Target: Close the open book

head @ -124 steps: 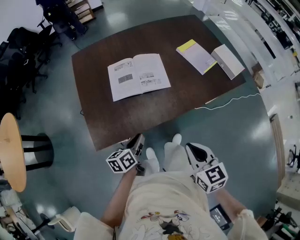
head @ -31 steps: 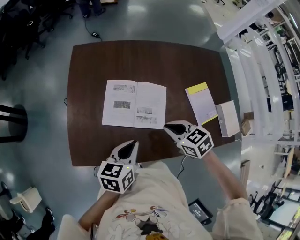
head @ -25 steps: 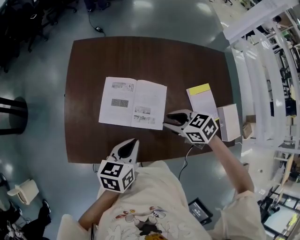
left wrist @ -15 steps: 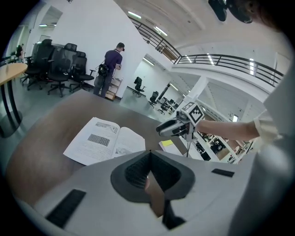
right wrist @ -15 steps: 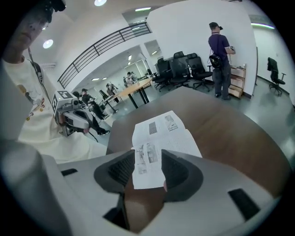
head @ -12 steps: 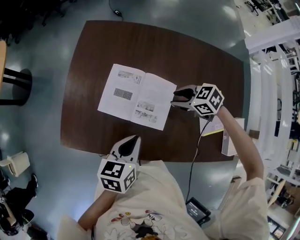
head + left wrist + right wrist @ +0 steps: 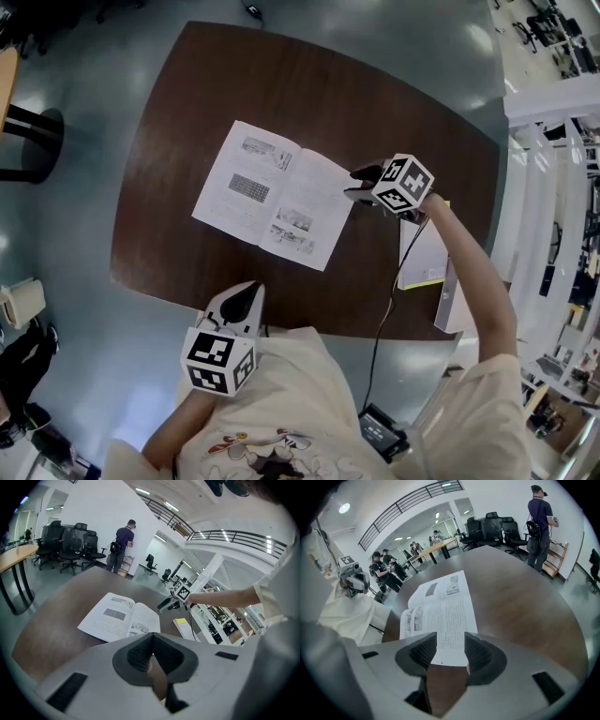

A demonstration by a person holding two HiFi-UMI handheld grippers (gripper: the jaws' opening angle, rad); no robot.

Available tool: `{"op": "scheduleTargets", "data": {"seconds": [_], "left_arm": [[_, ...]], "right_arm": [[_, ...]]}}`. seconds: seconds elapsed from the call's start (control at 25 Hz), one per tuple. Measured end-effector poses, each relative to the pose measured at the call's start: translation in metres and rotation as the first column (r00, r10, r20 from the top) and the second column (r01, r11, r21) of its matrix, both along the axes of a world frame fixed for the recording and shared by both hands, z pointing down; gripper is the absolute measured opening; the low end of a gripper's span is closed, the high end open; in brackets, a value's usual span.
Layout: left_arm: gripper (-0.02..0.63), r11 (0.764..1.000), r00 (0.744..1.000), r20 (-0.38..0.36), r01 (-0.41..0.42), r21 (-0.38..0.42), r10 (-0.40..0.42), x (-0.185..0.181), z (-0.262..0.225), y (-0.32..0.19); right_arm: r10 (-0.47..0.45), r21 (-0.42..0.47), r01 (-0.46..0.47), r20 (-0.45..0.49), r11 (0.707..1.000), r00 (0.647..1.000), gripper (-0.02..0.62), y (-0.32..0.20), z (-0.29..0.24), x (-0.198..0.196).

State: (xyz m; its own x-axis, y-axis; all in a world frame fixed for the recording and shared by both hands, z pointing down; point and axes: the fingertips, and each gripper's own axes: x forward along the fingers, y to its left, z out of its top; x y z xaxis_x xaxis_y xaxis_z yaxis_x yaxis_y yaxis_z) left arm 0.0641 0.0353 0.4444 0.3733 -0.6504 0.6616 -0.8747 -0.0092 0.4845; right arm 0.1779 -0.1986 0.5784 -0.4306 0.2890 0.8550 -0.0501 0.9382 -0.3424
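The open book [image 7: 272, 195] lies flat on the dark brown table [image 7: 281, 84], white printed pages up. My right gripper [image 7: 356, 184] hangs just over the book's right edge, jaws open, pads not touching the page. In the right gripper view the book [image 7: 440, 606] stretches away from my right gripper [image 7: 450, 643], with its near edge showing in the gap. My left gripper [image 7: 246, 292] is shut and empty at the table's near edge, short of the book. In the left gripper view the closed tips of the left gripper [image 7: 151, 641] point toward the book [image 7: 119, 618] and the right gripper [image 7: 165, 605].
A yellow-edged booklet [image 7: 422, 258] and a white box [image 7: 452, 302] lie to the right of the book, partly under my right arm. A cable [image 7: 384, 309] hangs off the near edge. A person [image 7: 123, 541] stands beyond the table by office chairs [image 7: 70, 545].
My right gripper has travelled from the table's near side to the book's right edge and sunk toward it, jaws spreading wider. The left gripper dropped a little and stays shut.
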Motion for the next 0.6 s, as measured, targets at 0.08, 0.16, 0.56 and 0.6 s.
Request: {"op": "scheduleTargets", "data": {"seconds": [0.08,0.16,0.56,0.6], "left_arm": [[0.006,1.000,1.000,0.001,0.006,-0.006,-0.006,-0.002,0.003,-0.001],[0.006,1.000,1.000,0.006,0.008,-0.008,-0.008,-0.004,0.004,0.000],[0.006,0.999,1.000,0.008,0.021,-0.034,-0.021,-0.012,0.013,-0.007],[0.006,0.999,1.000,0.010,0.019,-0.035,-0.019,-0.011,0.015,-0.009]], "right_arm": [[-0.011,0.001,0.011,-0.028,1.000,1.000,0.182,-0.010,0.015,0.001],[-0.010,-0.009,0.010,-0.046,1.000,0.999,0.183,-0.017,0.027,0.001],[-0.030,-0.100,0.019,-0.112,0.995,0.993,0.182,-0.030,0.059,0.007],[-0.037,-0.110,0.025,-0.117,0.994,0.992,0.181,-0.029,0.061,0.008]]}}
